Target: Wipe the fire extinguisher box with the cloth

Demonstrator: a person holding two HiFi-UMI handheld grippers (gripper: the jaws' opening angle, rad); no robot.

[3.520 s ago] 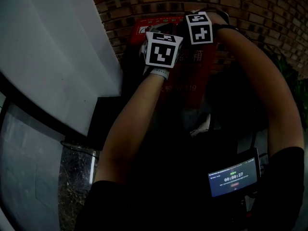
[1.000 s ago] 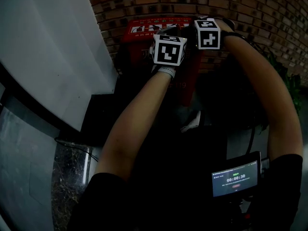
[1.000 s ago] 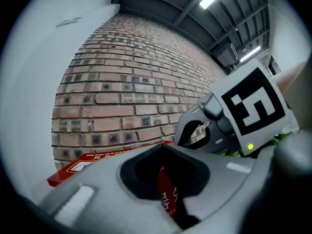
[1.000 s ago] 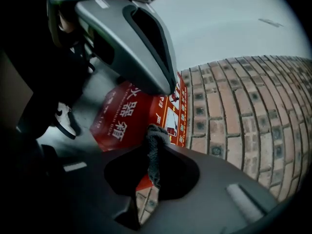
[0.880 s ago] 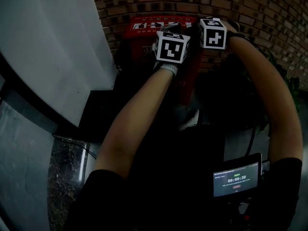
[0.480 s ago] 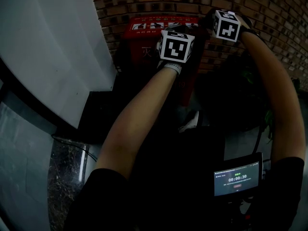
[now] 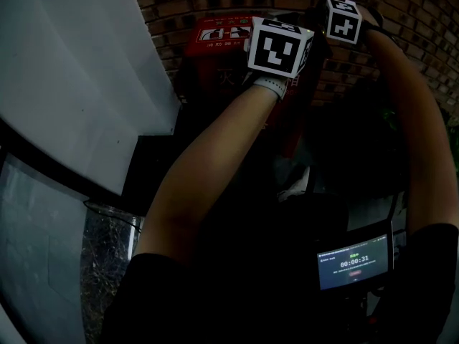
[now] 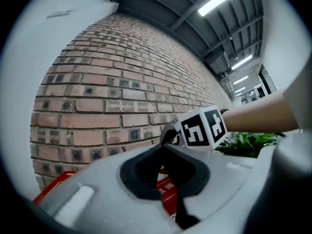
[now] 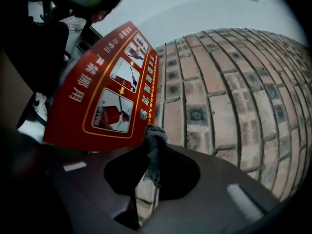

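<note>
The right tool [image 9: 150, 136], clamped on the grey cloth [image 9: 154, 152], has swung off the fire extinguisher box [image 9: 100, 99] to the brick wall [image 9: 224, 106] beside it, likely ending a stroke, while the left tool [image 8: 168, 145], jaws together and empty, hovers above the box.

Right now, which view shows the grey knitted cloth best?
Right gripper view: the grey knitted cloth sits close up, pinched in the right gripper's jaws, with the red fire extinguisher box beyond. The head view is too dark to show it; the left gripper view shows only that gripper's marker cube.
</note>
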